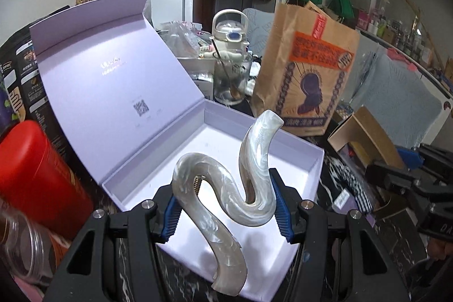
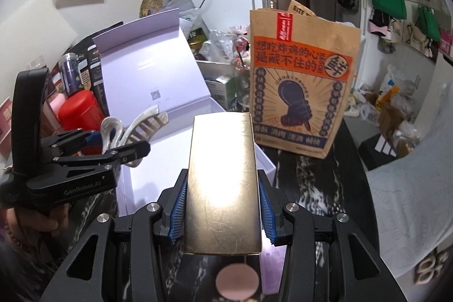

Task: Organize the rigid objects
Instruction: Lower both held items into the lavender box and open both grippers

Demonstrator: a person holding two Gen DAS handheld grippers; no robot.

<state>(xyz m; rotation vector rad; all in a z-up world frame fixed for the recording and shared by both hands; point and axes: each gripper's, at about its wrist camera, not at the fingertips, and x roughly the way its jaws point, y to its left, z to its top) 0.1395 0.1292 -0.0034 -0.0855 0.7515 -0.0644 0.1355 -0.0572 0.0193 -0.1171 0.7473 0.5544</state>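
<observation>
Landmark: lilac box (image 1: pixel 297 160), lid (image 1: pixel 107 81) raised and leaning back; tray bare and white inside, resting on a dark marbled tabletop (image 2: pixel 305 174).

Paper bag (image 2: pixel 303 87): brown, orange printed panel, standing upright beyond the box's far right corner, apart from it.

Red canister (image 1: pixel 36 174): upright, just left of the box's lid.

Glass jar (image 1: pixel 230 81): clear, a stirrer inside, behind the box's far wall, among clutter.

Cardboard carton (image 1: pixel 365 135): small, open, right of the box, near the bag's foot.

Left gripper (image 1: pixel 226 211): over the box's near edge; blue pads pressing both sides of the hair claw, jaws part-closed on it. Seen also in the right wrist view (image 2: pixel 113 145), left of the box's tray, carried by a hand (image 2: pixel 42 222).

Hair claw clip (image 1: pixel 226 188): pearly white, S-curved arms, spring showing at the hinge; held clear above the box's tray, one arm rising toward the far wall, the other hanging over the near edge. Its teeth show in the right wrist view (image 2: pixel 147 120).

Right gripper (image 2: pixel 222 214): at the box's near right corner; jaws closed on the metal case, pads against its long sides.

Metal case (image 2: pixel 222 183): gold, flat, rectangular, scuffed and glaring; lengthwise between the pads, far end reaching over the box's near right corner.
</observation>
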